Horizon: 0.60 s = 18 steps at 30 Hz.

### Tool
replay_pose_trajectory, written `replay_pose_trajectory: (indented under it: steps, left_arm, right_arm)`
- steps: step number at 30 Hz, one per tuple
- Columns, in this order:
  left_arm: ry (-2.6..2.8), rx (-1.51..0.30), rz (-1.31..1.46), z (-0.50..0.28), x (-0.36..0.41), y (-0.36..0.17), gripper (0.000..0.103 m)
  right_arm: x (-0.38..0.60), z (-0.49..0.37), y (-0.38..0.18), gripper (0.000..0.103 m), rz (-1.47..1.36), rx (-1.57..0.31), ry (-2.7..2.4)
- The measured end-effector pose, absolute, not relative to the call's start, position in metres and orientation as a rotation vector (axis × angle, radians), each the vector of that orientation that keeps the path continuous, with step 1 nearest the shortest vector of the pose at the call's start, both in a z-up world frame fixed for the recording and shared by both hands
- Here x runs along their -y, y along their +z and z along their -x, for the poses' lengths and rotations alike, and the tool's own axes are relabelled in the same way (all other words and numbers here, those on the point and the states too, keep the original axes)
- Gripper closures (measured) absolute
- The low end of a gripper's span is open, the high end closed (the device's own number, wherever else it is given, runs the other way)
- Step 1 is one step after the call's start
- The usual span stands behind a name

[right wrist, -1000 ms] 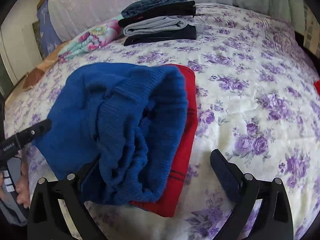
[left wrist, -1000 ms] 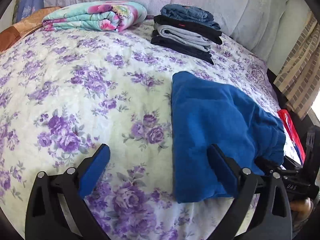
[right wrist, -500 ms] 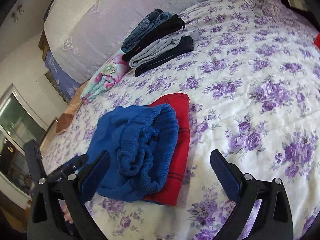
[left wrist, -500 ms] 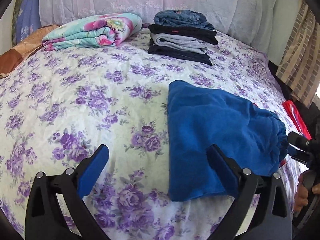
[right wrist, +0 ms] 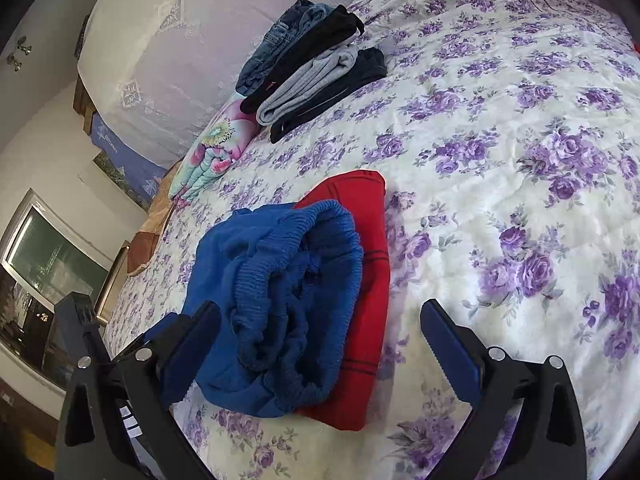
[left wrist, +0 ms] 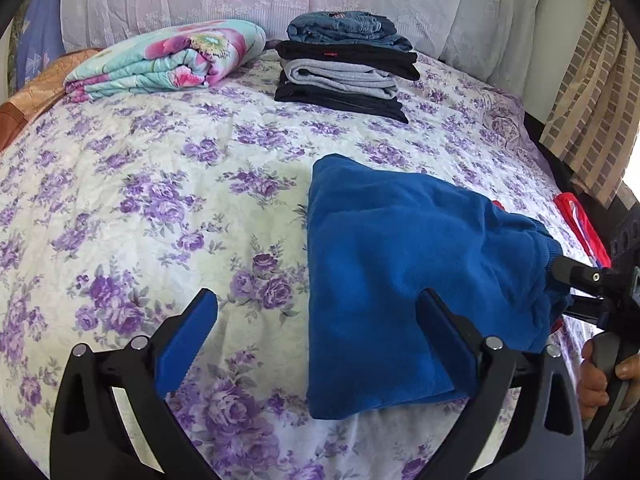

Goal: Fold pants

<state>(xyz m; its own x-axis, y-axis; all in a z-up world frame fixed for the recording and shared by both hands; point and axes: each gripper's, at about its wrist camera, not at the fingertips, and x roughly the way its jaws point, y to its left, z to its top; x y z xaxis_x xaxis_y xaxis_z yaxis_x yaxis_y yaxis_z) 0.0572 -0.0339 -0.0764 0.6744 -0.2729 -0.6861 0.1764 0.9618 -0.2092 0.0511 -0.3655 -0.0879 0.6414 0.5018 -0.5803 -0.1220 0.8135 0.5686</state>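
Plainly, left gripper (left wrist: 316, 334) and right gripper (right wrist: 320, 334) gape empty beside folded blue pants (left wrist: 400, 264); no legible labels.

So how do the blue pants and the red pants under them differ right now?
The blue pants lie on top, their ribbed waistband bunched and gaping; the red pants lie flat beneath, mostly covered. The blue is plain; the red shows thin dark stripes. Both are folded, on the floral bedspread, with neither gripper holding them.

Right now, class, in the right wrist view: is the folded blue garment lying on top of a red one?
Yes, the blue pants rest on a folded red garment, whose edge shows beside them.
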Motion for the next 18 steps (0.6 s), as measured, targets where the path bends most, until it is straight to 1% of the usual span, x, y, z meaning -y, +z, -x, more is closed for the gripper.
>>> replay_pose_trajectory:
  steps: [5,7,10,13,18]
  left_arm:
    - [-0.28,-0.814,0.173,-0.063,0.028,-0.086,0.004]
    - [-0.291,-0.824,0.201,-0.063,0.025,-0.093,0.004]
    - [-0.313,-0.839,0.245,-0.066,0.019,-0.098,0.004]
    - [-0.32,-0.848,0.24,-0.067,0.021,-0.099,0.004]
    - [-0.316,-0.844,0.225,-0.061,0.018,-0.096,0.004]
  right_arm:
    - [0.366,-0.047,-0.073,0.003,-0.499,-0.735,0.365]
    - [0.363,-0.048,-0.072,0.003,-0.454,-0.75,0.364]
    - [0.36,-0.044,-0.088,0.003,-0.386,-0.817,0.301]
    - [0.363,-0.038,-0.098,0.004,-0.36,-0.798,0.318]
    - [0.363,-0.032,-0.09,0.004,-0.358,-0.779,0.308]
